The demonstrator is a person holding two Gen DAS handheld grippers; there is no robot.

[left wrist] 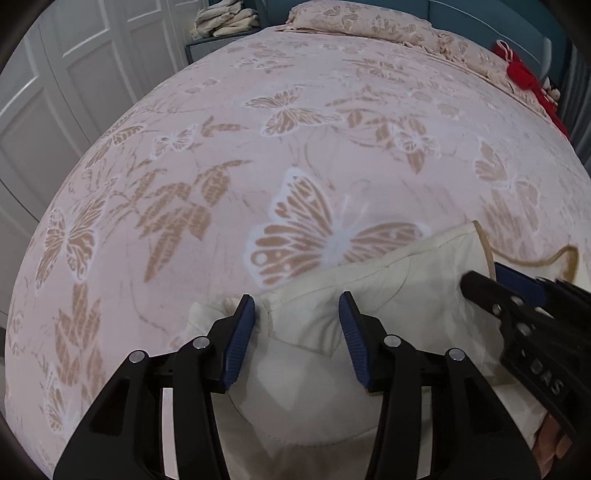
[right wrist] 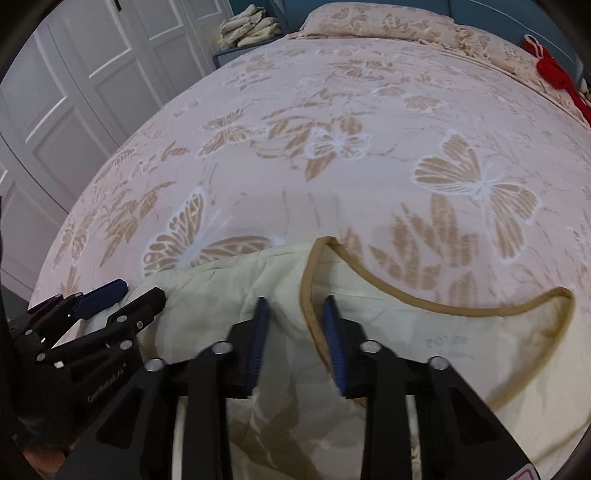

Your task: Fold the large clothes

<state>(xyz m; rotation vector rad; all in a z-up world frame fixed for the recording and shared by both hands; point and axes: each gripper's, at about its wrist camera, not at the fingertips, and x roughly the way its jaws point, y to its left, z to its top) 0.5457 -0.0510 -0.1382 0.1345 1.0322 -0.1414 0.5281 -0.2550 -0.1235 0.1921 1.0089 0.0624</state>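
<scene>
Bed (left wrist: 258,92) with butterfly-print cover; cream garment (left wrist: 406,273) lies at its near edge. Your left tool (left wrist: 297,321) is spread over a sleeve fold. Your right tool (right wrist: 293,325) is spread astride the tan neckline trim (right wrist: 424,308). Risk: you pinch one layer only, and the fold skews.

Spread on the near edge of the bed (right wrist: 332,184): garment (right wrist: 229,295); over its left part, left gripper (left wrist: 297,306); over the neckline trim (right wrist: 424,306), right gripper (right wrist: 295,310), just beside the left; far behind, at the bed's head, pillow (right wrist: 380,20); left of it, pile of clothes (right wrist: 247,26); along the left, doors (right wrist: 74,92).
</scene>
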